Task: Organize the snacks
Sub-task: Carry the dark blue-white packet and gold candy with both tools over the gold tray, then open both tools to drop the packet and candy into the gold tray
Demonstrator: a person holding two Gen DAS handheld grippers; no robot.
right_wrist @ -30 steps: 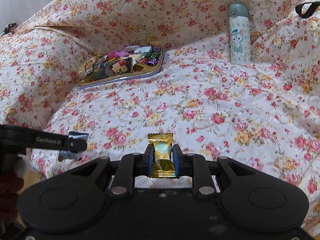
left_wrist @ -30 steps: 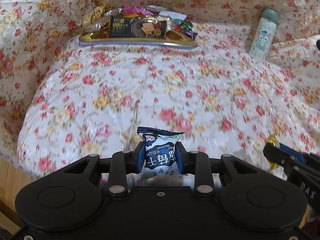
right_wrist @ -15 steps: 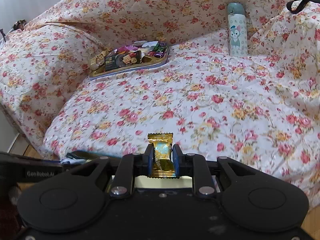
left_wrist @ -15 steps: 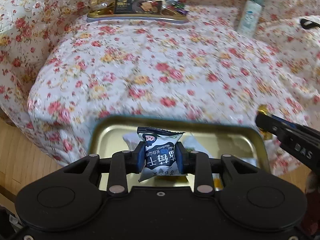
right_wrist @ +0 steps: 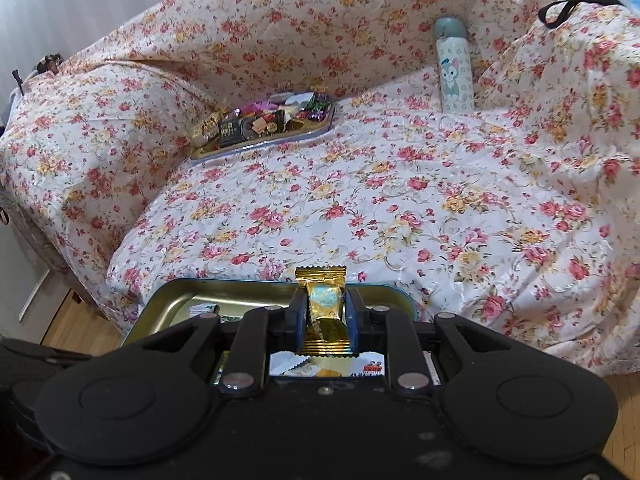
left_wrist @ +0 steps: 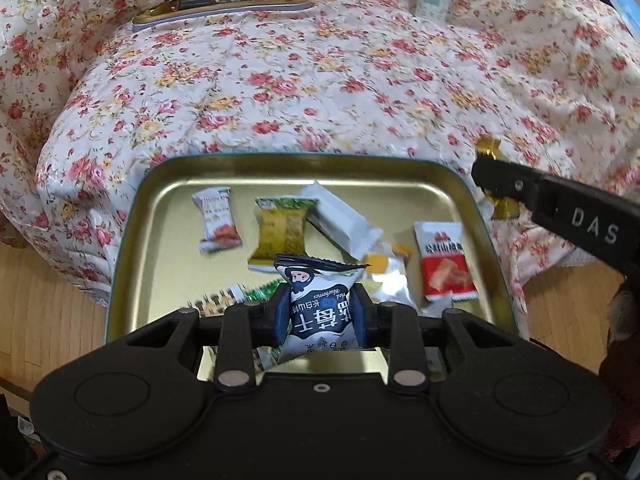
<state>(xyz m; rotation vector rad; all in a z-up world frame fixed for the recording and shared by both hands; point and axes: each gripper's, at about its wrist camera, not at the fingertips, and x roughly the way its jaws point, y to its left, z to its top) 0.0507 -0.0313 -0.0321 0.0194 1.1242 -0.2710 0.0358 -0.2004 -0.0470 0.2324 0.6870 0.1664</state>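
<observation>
Snacks fill 2 trays: a near gold tray (left_wrist: 124, 240) holds several packets, among them a red packet (left_wrist: 444, 260), and a far tray (right_wrist: 260, 124) heaped with sweets sits on the floral bedspread (right_wrist: 360, 200) near a bottle (right_wrist: 456, 68). Left gripper (left_wrist: 320, 312) fingers clamp a blue-and-white packet (left_wrist: 320, 304) above the near tray. Right gripper (right_wrist: 324, 316) fingers pinch a gold candy (right_wrist: 324, 304) at that tray's right edge.
</observation>
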